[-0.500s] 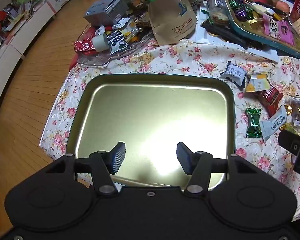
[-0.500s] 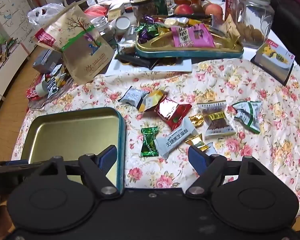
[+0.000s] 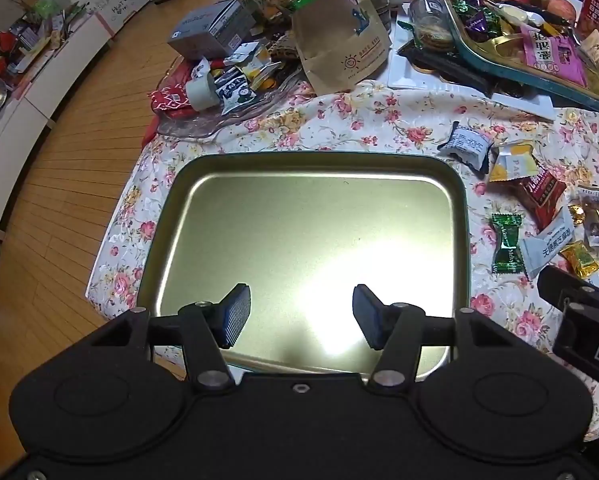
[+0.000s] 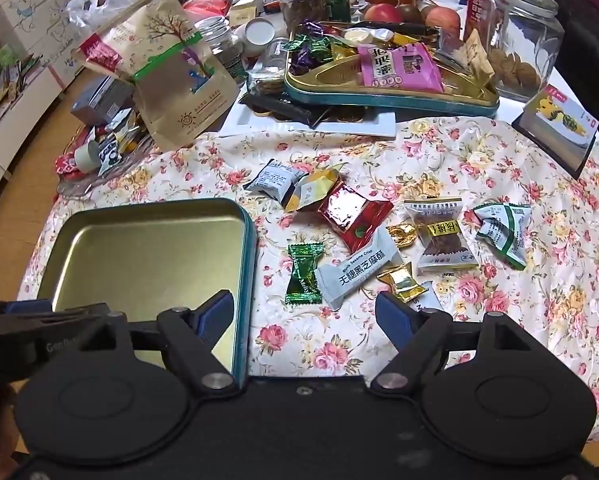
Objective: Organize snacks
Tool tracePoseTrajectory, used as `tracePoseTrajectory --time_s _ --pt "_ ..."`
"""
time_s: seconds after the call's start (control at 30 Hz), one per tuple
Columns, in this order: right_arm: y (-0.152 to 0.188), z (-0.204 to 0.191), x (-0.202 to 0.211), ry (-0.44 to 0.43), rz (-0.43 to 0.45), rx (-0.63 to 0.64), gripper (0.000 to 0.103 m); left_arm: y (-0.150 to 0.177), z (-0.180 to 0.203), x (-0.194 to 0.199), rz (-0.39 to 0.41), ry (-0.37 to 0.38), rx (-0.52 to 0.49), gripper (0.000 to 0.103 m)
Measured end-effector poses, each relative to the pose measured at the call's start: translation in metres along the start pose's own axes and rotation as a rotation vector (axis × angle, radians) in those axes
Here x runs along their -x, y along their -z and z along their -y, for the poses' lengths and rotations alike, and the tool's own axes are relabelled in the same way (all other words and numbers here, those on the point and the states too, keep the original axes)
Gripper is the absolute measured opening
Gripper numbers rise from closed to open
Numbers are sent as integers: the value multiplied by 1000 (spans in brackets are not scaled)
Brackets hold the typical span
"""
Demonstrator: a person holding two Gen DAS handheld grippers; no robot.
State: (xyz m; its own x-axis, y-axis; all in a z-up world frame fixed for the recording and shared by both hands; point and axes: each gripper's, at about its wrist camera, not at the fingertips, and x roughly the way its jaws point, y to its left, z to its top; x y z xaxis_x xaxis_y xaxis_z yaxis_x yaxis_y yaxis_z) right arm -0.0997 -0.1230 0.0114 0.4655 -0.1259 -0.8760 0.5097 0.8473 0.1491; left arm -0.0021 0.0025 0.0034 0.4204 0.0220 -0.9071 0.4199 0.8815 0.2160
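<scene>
2 grippers, left (image 3: 301, 316) and right (image 4: 304, 318), gape above tin (image 3: 457, 184)

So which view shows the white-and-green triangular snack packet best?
The right wrist view: the white-and-green packet lies whole and unobstructed on the floral tablecloth, right of the other loose snacks. The left wrist view does not show it; it lies beyond that picture's right edge.

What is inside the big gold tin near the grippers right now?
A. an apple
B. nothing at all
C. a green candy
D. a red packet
B: the gold tin shows only its bare shiny bottom, while the green candy and the red packet lie on the flowered cloth beside it.
</scene>
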Motion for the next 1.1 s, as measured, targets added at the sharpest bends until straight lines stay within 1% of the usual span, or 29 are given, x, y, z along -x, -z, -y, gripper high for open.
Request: tracePoseTrajectory --time_s 0.43,1.1 --pt "-1 -4 -5 -3 -38 29 82 1 7 -2 -12 -23 -7 62" --pt "1 -7 -10 0 -52 39 82 3 7 -4 -21 -40 -12 62"
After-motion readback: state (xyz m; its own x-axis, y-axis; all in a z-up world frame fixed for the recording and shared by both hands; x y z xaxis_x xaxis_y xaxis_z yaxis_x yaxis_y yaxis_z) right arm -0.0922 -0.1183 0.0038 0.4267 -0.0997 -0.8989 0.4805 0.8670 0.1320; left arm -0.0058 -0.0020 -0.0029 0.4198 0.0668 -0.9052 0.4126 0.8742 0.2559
